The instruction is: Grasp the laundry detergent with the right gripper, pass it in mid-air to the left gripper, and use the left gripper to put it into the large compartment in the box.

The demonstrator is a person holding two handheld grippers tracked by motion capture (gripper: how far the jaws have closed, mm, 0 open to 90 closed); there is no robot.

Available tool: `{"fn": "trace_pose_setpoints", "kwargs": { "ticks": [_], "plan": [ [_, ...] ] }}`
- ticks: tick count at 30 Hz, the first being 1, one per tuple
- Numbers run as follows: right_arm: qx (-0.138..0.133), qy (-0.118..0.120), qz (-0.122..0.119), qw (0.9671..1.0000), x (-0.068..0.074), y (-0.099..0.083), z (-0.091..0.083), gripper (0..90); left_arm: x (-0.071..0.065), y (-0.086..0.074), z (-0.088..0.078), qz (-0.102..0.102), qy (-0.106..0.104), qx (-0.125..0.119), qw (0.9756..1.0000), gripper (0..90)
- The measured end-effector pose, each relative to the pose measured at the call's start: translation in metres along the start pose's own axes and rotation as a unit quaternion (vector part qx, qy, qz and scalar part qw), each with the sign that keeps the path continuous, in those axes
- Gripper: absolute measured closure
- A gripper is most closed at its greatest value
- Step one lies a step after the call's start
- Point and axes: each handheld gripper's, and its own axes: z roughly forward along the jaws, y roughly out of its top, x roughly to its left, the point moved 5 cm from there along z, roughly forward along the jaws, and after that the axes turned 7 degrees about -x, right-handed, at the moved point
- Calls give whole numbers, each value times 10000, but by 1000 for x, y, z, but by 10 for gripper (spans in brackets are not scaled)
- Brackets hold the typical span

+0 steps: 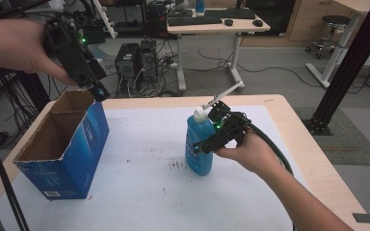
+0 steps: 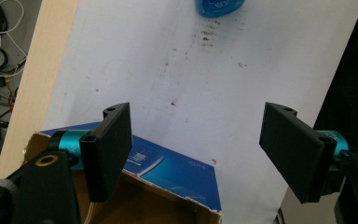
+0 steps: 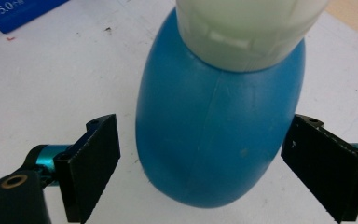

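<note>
High view: white mat point(image 1: 149, 192) w/ dark smudges on wood table point(image 1: 289, 125); desk point(image 1: 217, 24), PCs point(image 1: 136, 60) behind. Left gripper point(image 2: 196, 154) view: jaws wide, open blue box point(image 2: 168, 186) beneath. Right gripper point(image 3: 214, 163) view: jaws wide, blue bottle point(image 3: 214, 135) between, untouched.

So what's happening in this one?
A person holds a gripper in each hand at a table covered with a white sheet. The right gripper is open around a blue bottle with a white cap, which stands upright; its fingers sit either side of the bottle with a gap, not squeezing it. The left gripper, also open, hovers above an open blue cardboard box at the table's left. The box looks empty from what shows.
</note>
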Motion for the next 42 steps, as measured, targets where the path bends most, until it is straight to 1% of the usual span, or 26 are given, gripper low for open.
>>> {"fn": "trace_pose_setpoints", "kwargs": {
  "ticks": [4, 6, 12, 20, 24, 28, 29, 30, 34, 36, 42],
  "plan": [
    [-15, -63, -10, 10000, 0, -5, 6, 111, 0, 0, 0, 9, -1, 10, 10000, 256],
    [-6, -94, 45, 9999, 1, -6, 9, 111, -1, 0, 0, 17, -12, 12, 10000, 256],
    [23, -174, 71, 9998, 1, -8, 14, 111, 0, 0, 1, 7, -8, 8, 10000, 256],
    [-11, -214, 115, 9997, -2, -7, 15, 115, 0, 0, 1, 0, -7, 8, 10000, 256],
    [-23, -232, 116, 9997, -2, -7, 14, 118, 0, 0, 1, 14, -9, 47, 10000, 256],
    [-60, -275, 176, 9994, -3, -6, 13, 120, 0, 0, 1, 0, -8, 47, 10000, 256],
    [-78, -281, 196, 9994, -4, -6, 12, 155, 0, 0, 1, 0, -10, 45, 10000, 256],
    [-103, -232, 188, 9995, -4, -5, 11, 168, -1, 0, 1, -5, -9, 37, 10000, 256],
    [-86, -288, 180, 9994, -4, -5, 11, 168, 0, 0, 1, 7, -11, 49, 10000, 256],
    [-89, -364, 192, 9991, -4, -5, 11, 169, -1, -1, 1, 3, -16, 47, 10000, 256],
    [-84, -490, 243, 9985, -5, -5, 12, 170, -1, -2, 2, -11, -13, 56, 10000, 256]
  ]
}}
